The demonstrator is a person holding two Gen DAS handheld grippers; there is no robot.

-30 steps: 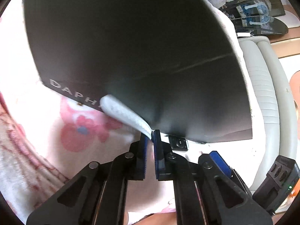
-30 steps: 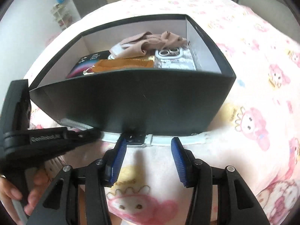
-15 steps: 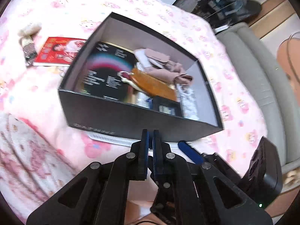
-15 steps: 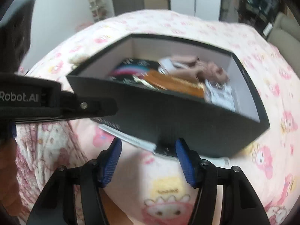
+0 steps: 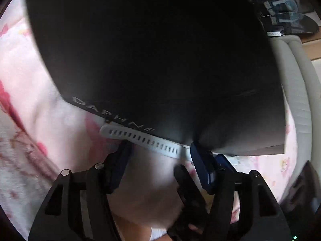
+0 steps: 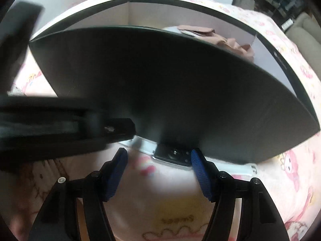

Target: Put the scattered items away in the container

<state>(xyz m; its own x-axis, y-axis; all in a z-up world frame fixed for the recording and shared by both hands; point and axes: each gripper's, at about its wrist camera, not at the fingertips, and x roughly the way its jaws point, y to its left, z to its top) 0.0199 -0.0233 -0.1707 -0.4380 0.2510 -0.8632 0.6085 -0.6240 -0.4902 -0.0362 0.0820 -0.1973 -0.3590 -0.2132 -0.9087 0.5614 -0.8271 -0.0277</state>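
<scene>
A black box [image 5: 160, 60] marked DAPHNE stands on the pink bed and fills both views; in the right wrist view [image 6: 180, 92] its inside shows beige cloth [image 6: 220, 38]. A white smartwatch lies against the foot of the box's near wall. Its perforated strap [image 5: 144, 140] lies between my left gripper's [image 5: 160, 160] open jaws. Its dark face [image 6: 172, 154] sits between my right gripper's [image 6: 158, 160] open jaws. Neither gripper holds anything. The left gripper's body [image 6: 60, 128] reaches in from the left of the right wrist view.
The pink cartoon-print bedsheet [image 6: 291, 170] spreads around the box. A grey padded headboard or sofa [image 5: 297, 92] stands to the right. Dark shelves with items [image 5: 280, 6] are at the upper right. A pink patterned blanket [image 5: 20, 150] lies left.
Both grippers dropped low and close to the box's near wall. My left gripper went from shut to open around the watch strap. The right gripper stayed open.
</scene>
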